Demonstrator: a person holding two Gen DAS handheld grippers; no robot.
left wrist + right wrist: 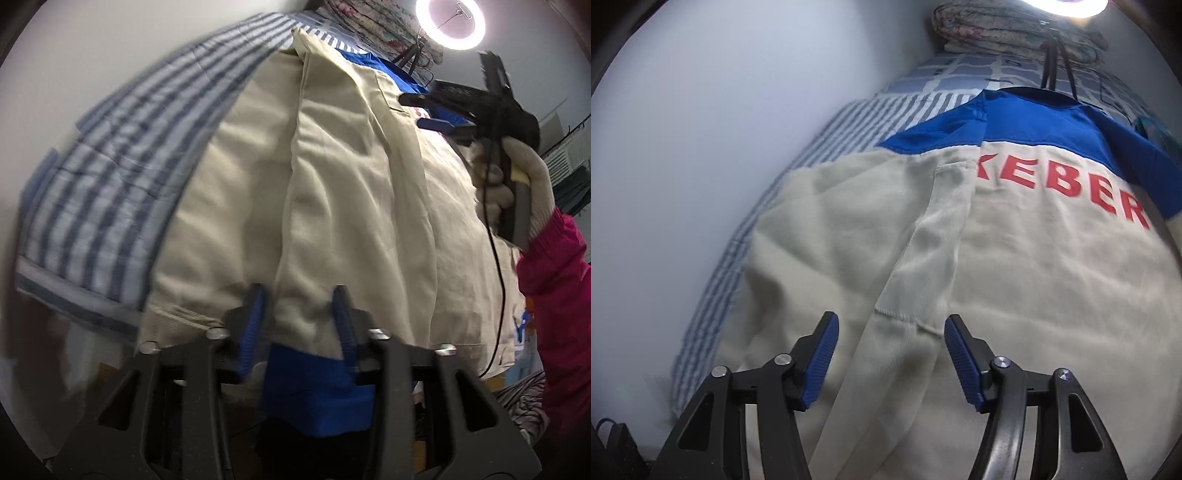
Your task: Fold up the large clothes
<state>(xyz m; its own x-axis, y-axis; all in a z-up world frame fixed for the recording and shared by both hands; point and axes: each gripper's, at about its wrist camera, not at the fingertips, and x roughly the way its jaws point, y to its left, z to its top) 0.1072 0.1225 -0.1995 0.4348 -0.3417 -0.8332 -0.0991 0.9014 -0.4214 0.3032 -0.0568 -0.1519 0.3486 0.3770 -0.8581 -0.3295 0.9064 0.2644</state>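
A beige jacket [1034, 266] with a blue yoke and red letters lies spread on the bed, one sleeve [923, 258] folded in across its back. In the left wrist view, a fold of that beige sleeve [310, 295] runs between the pads of my left gripper [299, 321]. Its blue cuff [314, 384] is bunched just behind the pads, which press on the cloth. My right gripper [890, 354] hovers open over the sleeve with nothing pinched. It also shows in the left wrist view as the right gripper [412, 110], over the jacket's far end in a gloved hand [517, 184].
A blue and white striped sheet [110, 166] covers the bed under the jacket. A pale wall [701, 147] runs along the left side. A folded floral quilt [997, 29] and a ring light [450, 22] on a stand are at the far end. A pink sleeve [554, 295] is at right.
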